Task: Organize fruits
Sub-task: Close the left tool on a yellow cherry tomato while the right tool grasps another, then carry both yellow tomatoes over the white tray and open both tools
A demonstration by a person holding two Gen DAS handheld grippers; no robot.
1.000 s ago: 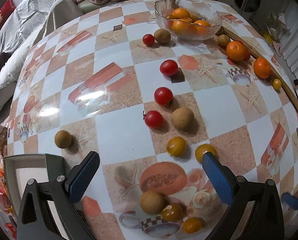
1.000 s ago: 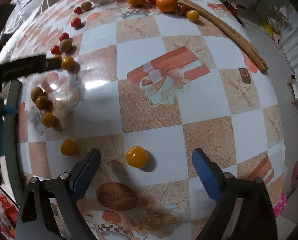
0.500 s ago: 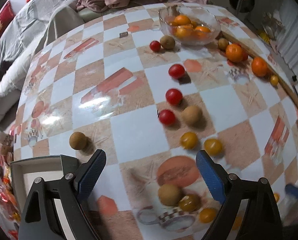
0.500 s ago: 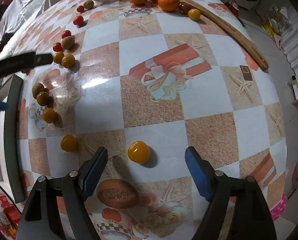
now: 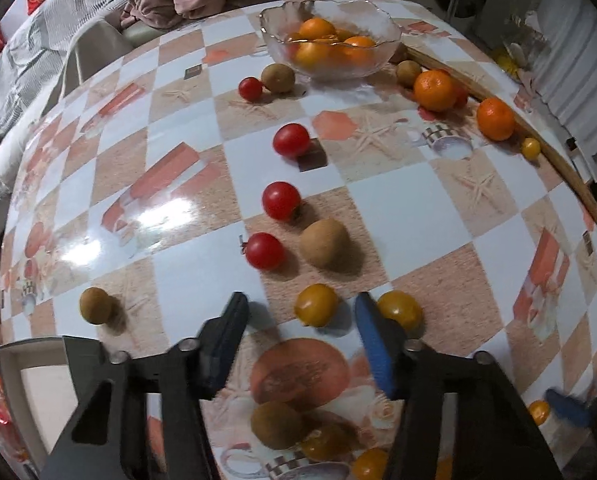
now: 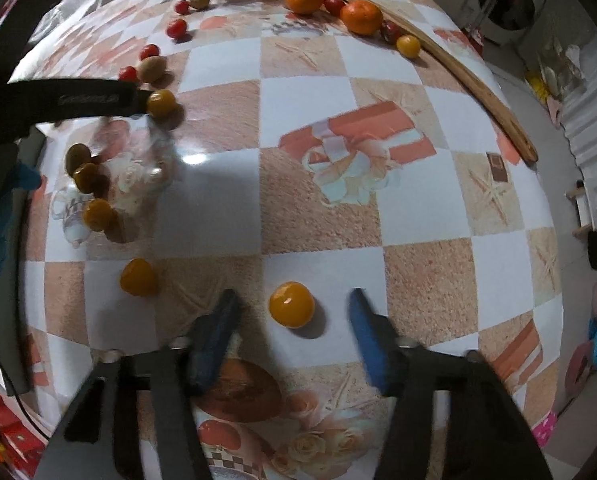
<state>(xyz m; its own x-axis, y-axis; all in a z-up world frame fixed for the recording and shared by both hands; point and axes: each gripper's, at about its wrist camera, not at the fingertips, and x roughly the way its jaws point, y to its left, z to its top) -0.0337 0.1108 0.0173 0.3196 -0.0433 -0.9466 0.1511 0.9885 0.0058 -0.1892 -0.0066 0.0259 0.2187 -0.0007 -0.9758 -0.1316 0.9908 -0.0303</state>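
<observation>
Both grippers stand with their jaws apart, each bracketing a small yellow tomato on the checked tablecloth (image 6: 226,208).

The left gripper (image 5: 300,320) has a yellow cherry tomato (image 5: 316,305) just ahead of its fingertips, centred in the gap and touching neither pad. A second yellow tomato (image 5: 400,310) sits just outside the right-hand finger, close enough that this finger could nudge it on closing. Further ahead along the jaw line lie a brown kiwi-like fruit (image 5: 324,242) and three red tomatoes, the nearest (image 5: 264,251) slightly left of centre. The glass bowl of oranges (image 5: 330,46) stands well beyond, straight ahead.

The right gripper (image 6: 292,312) has its own yellow tomato (image 6: 291,305) between the fingertips, a little nearer the left finger, with clear tablecloth on both sides. Another yellow one (image 6: 138,277) lies well outside the left finger.

These fruits are round, so no long axis matters; each hand is nearer its own target. A short advance would seat either tomato deeper before closing. I judge the right grasp cleaner, since nothing crowds its fingers.
</observation>
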